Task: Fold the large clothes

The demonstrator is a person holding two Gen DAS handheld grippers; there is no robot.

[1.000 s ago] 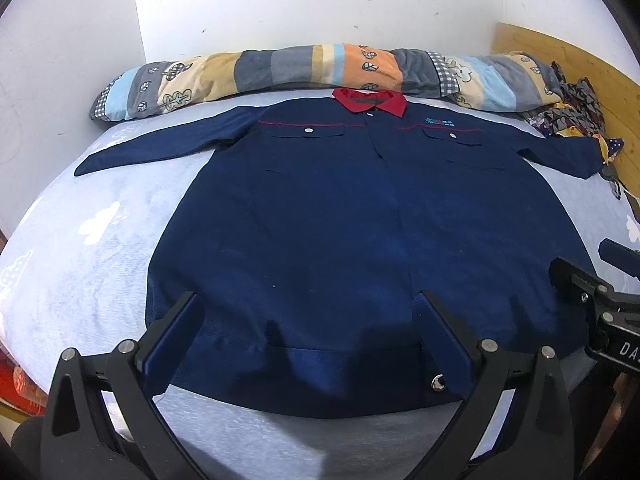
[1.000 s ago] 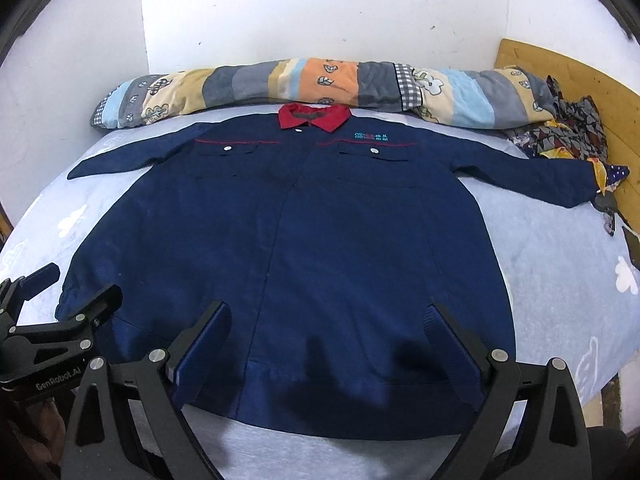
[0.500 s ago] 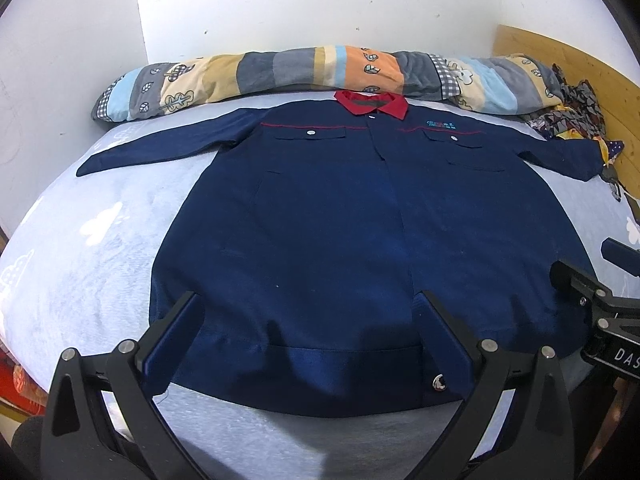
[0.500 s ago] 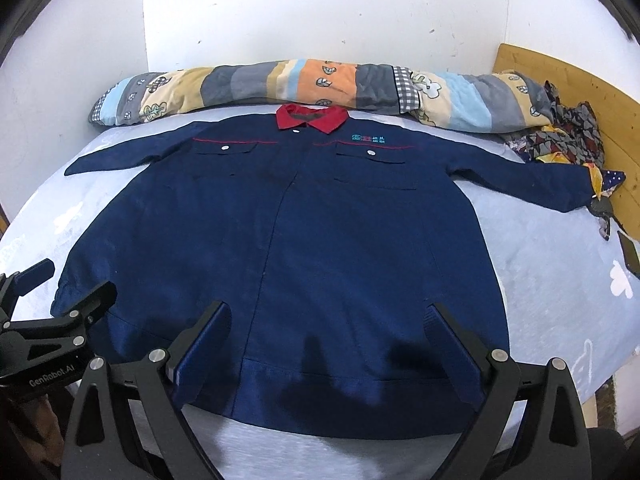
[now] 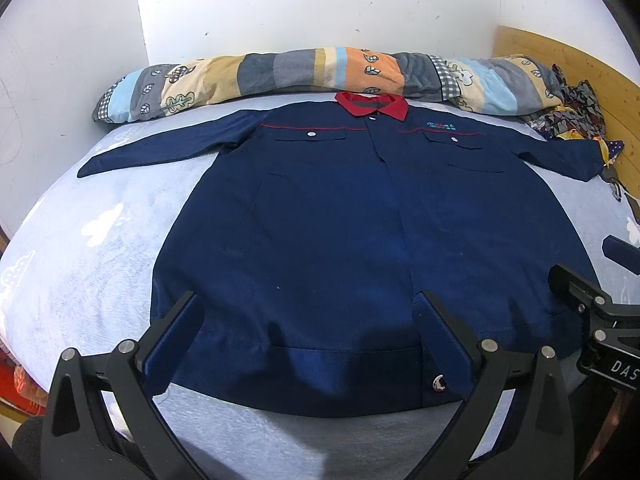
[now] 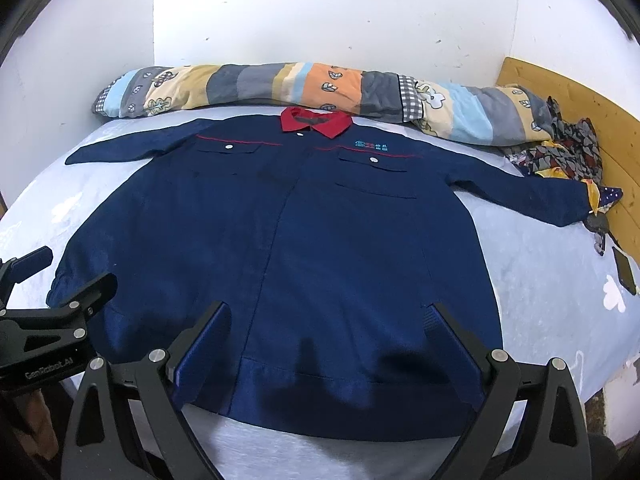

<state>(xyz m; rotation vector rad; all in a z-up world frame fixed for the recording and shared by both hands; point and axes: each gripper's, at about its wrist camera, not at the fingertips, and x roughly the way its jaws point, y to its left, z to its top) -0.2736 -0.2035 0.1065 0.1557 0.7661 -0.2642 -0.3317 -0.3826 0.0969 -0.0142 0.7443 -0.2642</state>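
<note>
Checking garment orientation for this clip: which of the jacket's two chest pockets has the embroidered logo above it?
The chest pocket on the image-right side of the red collar; light-blue embroidery sits just above it, none above the other pocket.

Logged from my feeds: pale blue bed (image 5: 100, 240); rolled patchwork quilt (image 5: 320, 72) by the white wall (image 6: 320, 12); wooden headboard (image 6: 568, 96); patterned cloth heap (image 6: 560, 156); dark phone (image 6: 625, 270).

Navy jacket (image 5: 320, 240) lies flat on bed (image 5: 80, 248); left gripper (image 5: 310, 344) jaws spread above hem
</note>
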